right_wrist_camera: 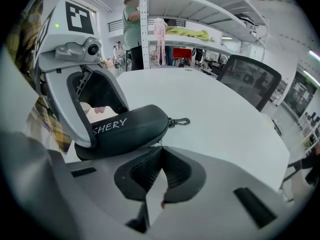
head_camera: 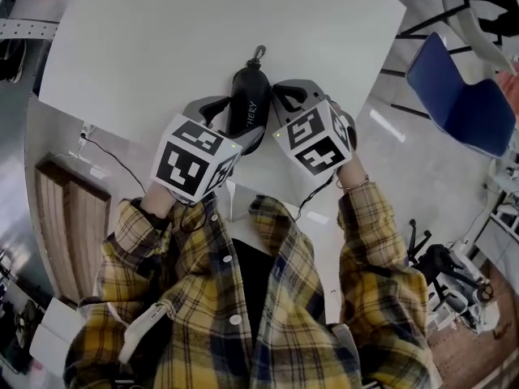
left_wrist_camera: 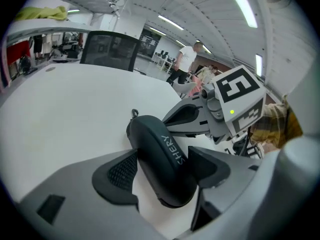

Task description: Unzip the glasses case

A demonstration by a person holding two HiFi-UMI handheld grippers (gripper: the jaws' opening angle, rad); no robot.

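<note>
The glasses case (head_camera: 248, 104) lies on the white counter (head_camera: 162, 39), close to the near edge and right in front of the person. It is a black, rounded case. Its long axis runs away from the person, and the small metal clip (head_camera: 258, 53) sits on the far end. White lettering runs along its upper side.

The left tongs (left_wrist_camera: 161, 169) are clamped across the near end of the case, one ribbed pad pressed to each long side. This gripper comes in from the person's left and angles toward the middle, with its marker cube (head_camera: 195, 160) nearest the body.

The right tongs (right_wrist_camera: 160, 154) are brought together at the tips, right against the seam on the case's right flank. A thin pale zipper pull (right_wrist_camera: 157, 145) hangs from the seam and runs into the spot where the tips meet. The right gripper slants in from the right, so the two grippers form a V with the case between them.

Both forearms, in yellow plaid sleeves (head_camera: 369, 217), are bent and drawn in toward the chest, with the grippers low over the counter. A blue chair (head_camera: 458, 104) stands on the floor well off to the right.
</note>
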